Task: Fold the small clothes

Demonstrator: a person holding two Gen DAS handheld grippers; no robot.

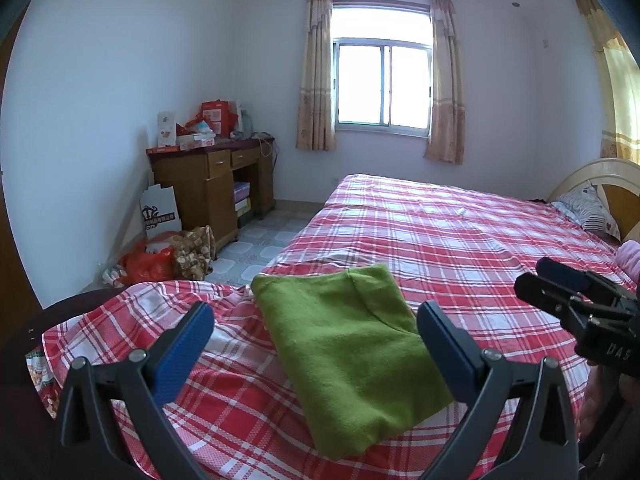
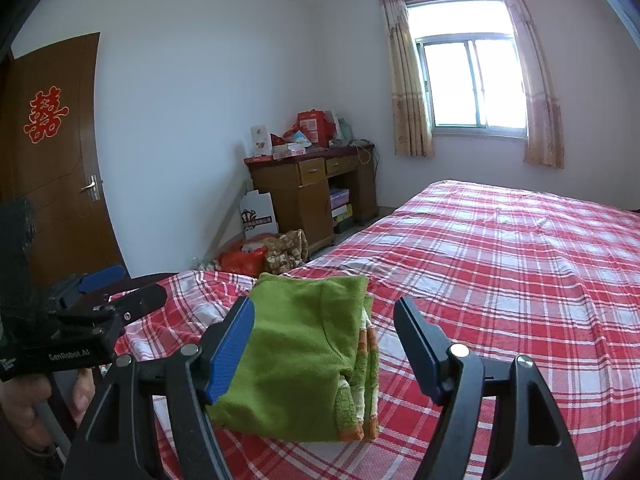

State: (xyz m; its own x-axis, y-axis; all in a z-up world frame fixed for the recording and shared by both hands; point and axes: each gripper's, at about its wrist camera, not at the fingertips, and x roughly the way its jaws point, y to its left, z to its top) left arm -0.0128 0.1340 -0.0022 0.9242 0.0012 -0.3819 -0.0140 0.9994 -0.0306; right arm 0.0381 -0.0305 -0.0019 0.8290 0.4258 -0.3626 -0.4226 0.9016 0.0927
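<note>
Evidently the green garment (image 1: 352, 356) had already been brought into a compact folded packet and was laid flat on the red plaid bedsheet (image 1: 460, 232), near the bed's nearer corner, where a smooth, firm patch of cloth was offered for pressing creases. Both tools were held above and short of it, probably so that the result could be checked. The left gripper (image 1: 316, 344) was seen with its jaws spread wide and nothing caught between them; the right gripper (image 2: 324, 344) was likewise parted and empty, the garment lying beyond and below its blue pads (image 2: 230, 354) without being pinched. The packet's long axis was judged to run from the near edge of the bed away toward the window (image 1: 384, 80), slightly skewed to the left in the left wrist view. Its layered open edges, with an orange-and-white striped trim (image 2: 366, 376), were turned to the right in the right wrist view, and the closed fold was turned to the left.
</note>
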